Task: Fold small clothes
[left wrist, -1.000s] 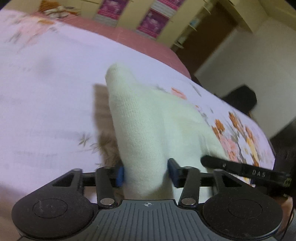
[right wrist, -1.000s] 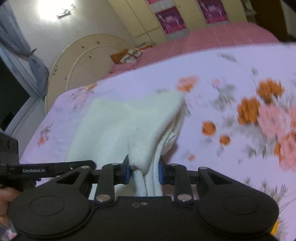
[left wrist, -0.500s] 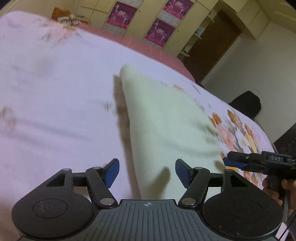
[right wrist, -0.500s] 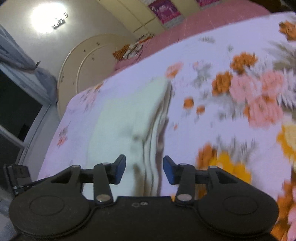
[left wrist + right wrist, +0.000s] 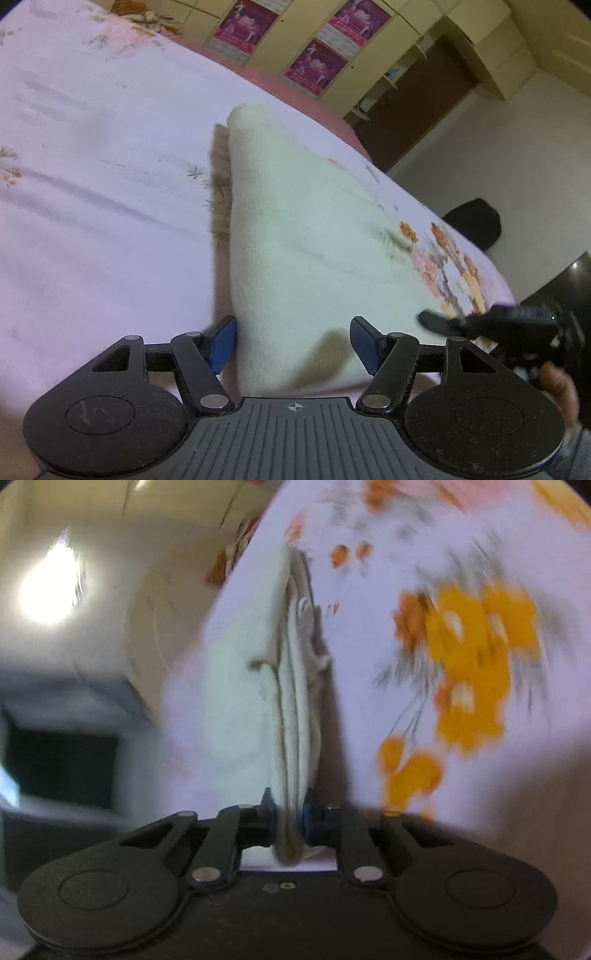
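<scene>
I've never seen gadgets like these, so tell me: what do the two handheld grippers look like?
Both are black plastic. The left gripper has a ribbed grey body with a small crosshair mark, round pads at each side, silver pivot pins and blue fingertips. The right gripper looks alike, also blue-tipped. A grey sleeve shows.

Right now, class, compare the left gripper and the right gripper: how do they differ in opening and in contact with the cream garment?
The left gripper stands wide, its blue pads apart from the cream garment; the right gripper is closing, its pads pinching the garment's layered edge. The left view is sharp; the right view is blurred. Both point along the garment lying on the floral bedsheet.
</scene>
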Motion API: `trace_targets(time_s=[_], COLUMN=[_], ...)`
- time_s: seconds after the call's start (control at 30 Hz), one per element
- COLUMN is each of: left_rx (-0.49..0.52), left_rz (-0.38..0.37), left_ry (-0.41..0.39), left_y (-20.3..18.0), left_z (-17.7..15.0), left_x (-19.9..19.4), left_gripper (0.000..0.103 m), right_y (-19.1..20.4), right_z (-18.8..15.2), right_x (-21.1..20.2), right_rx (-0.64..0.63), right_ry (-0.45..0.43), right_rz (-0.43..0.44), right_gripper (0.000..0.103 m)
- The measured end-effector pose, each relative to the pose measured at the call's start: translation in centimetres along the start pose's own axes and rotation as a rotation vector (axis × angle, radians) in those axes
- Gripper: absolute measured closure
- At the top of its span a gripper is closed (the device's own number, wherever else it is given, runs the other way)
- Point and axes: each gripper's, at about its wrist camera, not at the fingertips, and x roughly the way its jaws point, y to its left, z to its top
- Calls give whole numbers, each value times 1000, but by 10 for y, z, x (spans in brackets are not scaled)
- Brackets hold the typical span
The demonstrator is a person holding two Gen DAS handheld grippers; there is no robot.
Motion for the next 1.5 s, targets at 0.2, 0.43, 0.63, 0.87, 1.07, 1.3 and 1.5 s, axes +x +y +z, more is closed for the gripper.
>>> trace_targets(time_s=[0.2,0.43,0.63,0.87,1.07,1.3,1.5], left_rx=[74,159,262,358,327,356,349], left_rz=[85,140,282,393,384,360,336], left_ry=[-26,-73,-17,-23,-127,-225,-273], left_y=[-5,-16,-34,-59,-96,-140,-159], left_z=[-7,-21,-34,-55,-69,-89,-116], left_x=[-20,-33,-7,-16,-70,-139,-193], left_gripper=[37,37,34,10,0,0,0], right_y=[7,65,63,59,82,106,128], right_z=[1,-49,-70,-76,-118,-169,-224], right_x=[-14,-33,3,-9,-52,-97,-130], right_rx=[-53,-575,-781,-755,-836,-851,-895], right_ry=[-96,-146,-111,-139,-252,-312,-355], right_rz=[-228,-315,-544,-577,-562,-583,-551], right_gripper=[79,80,82,73,29,18,16])
